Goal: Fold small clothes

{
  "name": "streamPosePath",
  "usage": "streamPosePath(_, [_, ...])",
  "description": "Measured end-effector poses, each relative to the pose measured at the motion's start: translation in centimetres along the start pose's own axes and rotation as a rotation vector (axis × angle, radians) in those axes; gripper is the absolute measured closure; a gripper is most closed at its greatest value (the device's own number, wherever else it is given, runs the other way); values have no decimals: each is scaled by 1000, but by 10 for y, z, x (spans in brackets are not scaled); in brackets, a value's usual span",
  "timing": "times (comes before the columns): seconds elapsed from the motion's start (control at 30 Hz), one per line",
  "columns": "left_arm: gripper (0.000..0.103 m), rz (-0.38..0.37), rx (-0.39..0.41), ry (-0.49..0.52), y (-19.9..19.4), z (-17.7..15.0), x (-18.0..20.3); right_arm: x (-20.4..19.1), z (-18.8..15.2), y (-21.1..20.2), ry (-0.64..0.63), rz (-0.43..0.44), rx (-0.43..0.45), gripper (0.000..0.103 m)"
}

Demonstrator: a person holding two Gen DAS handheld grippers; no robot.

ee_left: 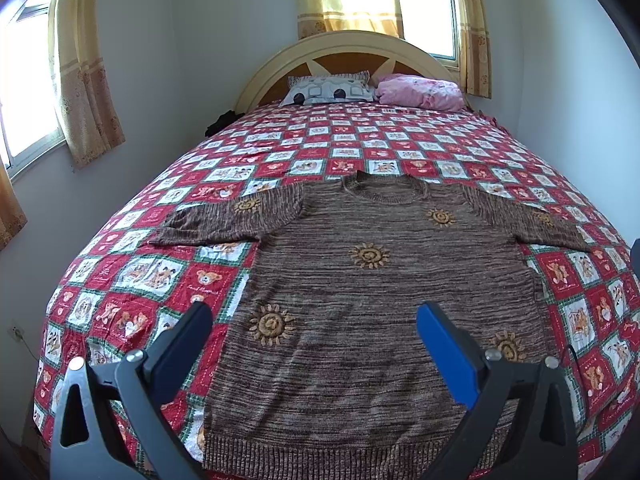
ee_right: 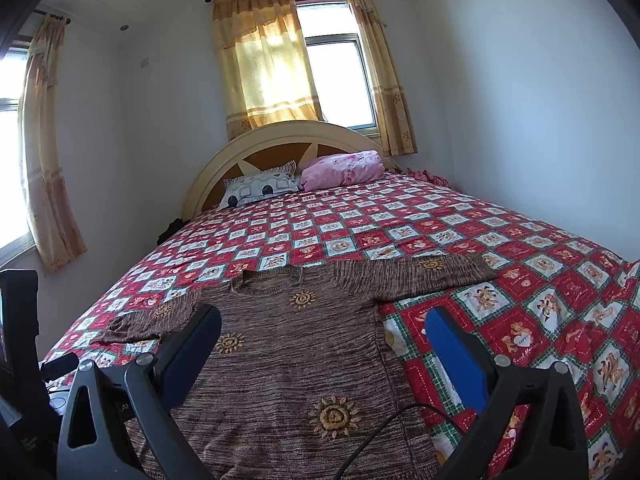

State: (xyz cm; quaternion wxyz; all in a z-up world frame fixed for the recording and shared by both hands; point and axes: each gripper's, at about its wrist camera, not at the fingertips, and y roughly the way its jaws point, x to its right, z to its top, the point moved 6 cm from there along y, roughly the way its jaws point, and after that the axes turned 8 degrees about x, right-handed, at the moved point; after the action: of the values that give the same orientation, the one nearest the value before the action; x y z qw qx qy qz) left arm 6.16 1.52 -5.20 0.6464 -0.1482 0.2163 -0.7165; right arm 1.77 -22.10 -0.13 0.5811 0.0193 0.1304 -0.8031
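Observation:
A brown knitted sweater with orange sun motifs lies flat, face up, on the bed, both sleeves spread out to the sides and the hem nearest me. It also shows in the right wrist view. My left gripper is open and empty, hovering above the sweater's lower part. My right gripper is open and empty, hovering above the sweater's right side near the hem. A thin black cable crosses the sweater below the right gripper.
The bed carries a red and white checked teddy-bear bedspread. A patterned pillow and a pink bundle lie at the headboard. Walls and curtained windows stand around. Dark equipment stands at the bed's left.

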Motion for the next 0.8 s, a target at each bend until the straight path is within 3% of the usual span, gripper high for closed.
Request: streamPosePath(0.8, [0,0,3,-1,-1,1,-1,-4,-4,2,-8,-3,-12,1])
